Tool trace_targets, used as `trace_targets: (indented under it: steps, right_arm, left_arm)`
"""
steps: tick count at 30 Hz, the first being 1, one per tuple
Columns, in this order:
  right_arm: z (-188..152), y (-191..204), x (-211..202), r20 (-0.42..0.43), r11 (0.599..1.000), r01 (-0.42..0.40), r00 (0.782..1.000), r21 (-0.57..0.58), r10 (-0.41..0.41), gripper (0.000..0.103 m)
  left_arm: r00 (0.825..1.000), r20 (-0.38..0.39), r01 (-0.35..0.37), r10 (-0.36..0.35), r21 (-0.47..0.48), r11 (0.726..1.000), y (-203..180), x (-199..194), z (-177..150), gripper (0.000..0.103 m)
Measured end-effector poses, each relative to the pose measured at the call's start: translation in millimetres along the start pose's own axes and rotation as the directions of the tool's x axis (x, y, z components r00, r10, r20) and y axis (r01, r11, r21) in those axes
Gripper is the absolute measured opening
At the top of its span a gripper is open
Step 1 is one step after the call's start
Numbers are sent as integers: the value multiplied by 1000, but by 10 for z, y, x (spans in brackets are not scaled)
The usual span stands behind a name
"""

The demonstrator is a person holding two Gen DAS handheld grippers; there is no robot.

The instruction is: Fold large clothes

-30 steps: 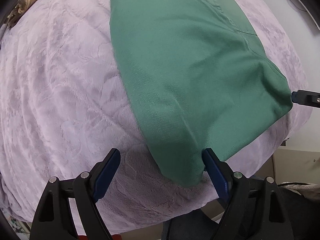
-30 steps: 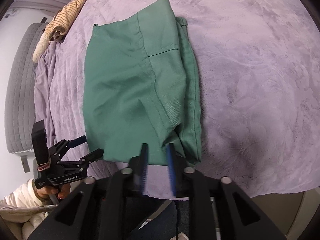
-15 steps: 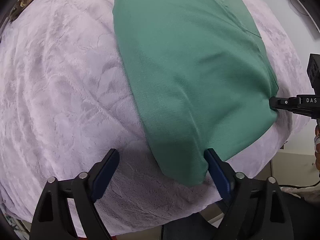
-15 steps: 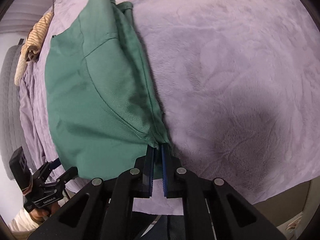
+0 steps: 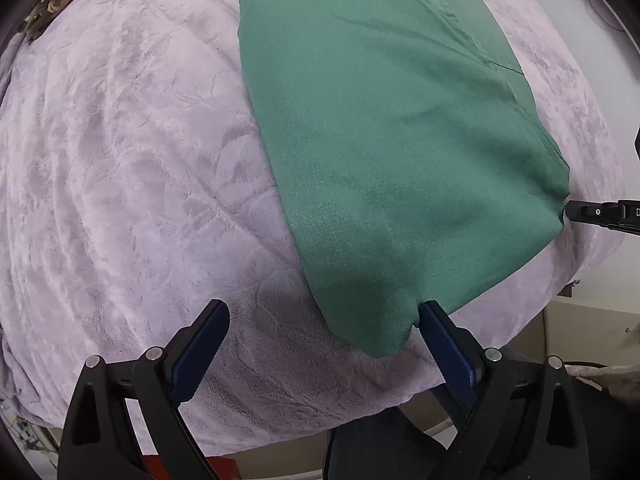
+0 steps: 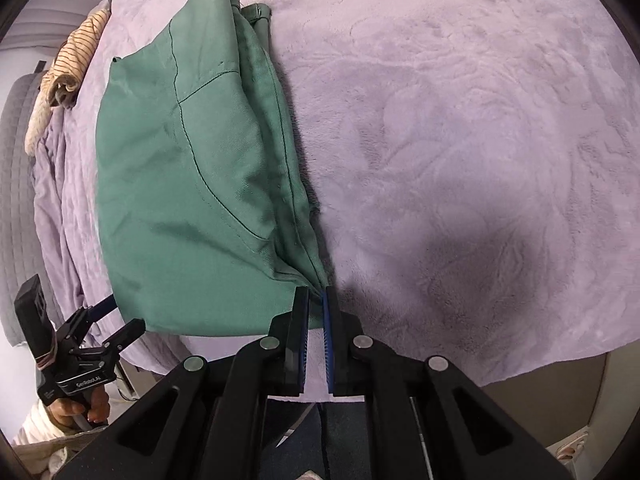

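Two grippers frame what we see: a green garment (image 5: 392, 152) lies folded on a bed covered by a lilac plush blanket (image 5: 120, 160), close to the near edge of the bed. Our left gripper (image 5: 324, 320) points down over the blanket with its jaws spread wide; the near corner of the garment lies between them, beside the right-hand blue pad (image 5: 444, 344), and we cannot tell whether that pad touches the cloth, while the other pad stands apart over bare blanket. Our right gripper (image 6: 315, 294) has its jaws drawn close together, and in its own view the pointed near corner of the garment runs in between the blue pads, so we read it as pinched there. In the left wrist view the tip of that same gripper (image 5: 580, 214) meets the garment's right-hand corner. Stitched seams curve across the upper layer of the garment, and more layers show along its right edge in the right wrist view. From that view we also see the left gripper (image 6: 116, 318) at the lower left, its fingers open at the garment's other near corner, with a hand (image 6: 80, 404) around its handle. Beyond the garment, at the far edge of the bed, lies a bunched striped cloth (image 6: 76, 60), well apart from the garment.
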State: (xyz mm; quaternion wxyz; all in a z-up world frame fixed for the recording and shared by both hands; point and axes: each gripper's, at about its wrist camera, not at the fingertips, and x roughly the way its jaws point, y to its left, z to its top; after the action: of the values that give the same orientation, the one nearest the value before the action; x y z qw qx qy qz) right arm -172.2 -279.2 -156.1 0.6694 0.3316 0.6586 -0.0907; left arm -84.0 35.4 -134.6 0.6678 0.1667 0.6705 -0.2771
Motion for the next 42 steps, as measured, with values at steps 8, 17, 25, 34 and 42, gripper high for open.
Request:
trace_targets:
  steps: [8, 17, 25, 34, 42]
  right_arm:
    - [97, 128, -396, 90, 1000, -15, 996, -1, 15, 8]
    - [281, 668, -541, 126, 996, 41, 992, -75, -32, 16]
    - [375, 1054, -758, 237, 977, 159, 964, -145, -121, 102]
    - [391, 1146, -747, 256, 964, 229, 948, -133, -190, 103]
    - [406, 1159, -734, 252, 964, 234, 948, -130, -196, 103]
  left_arm:
    - [996, 62, -59, 61, -40, 997, 82, -374, 199, 97]
    - [983, 98, -143, 158, -147, 979, 182, -650, 538, 103]
    - [973, 130, -163, 191, -203, 966, 184, -795, 645, 103]
    - [966, 138, -184, 217, -220, 958, 190, -850, 667, 103]
    - [964, 137, -193, 228, -227, 955, 211, -859, 690, 103]
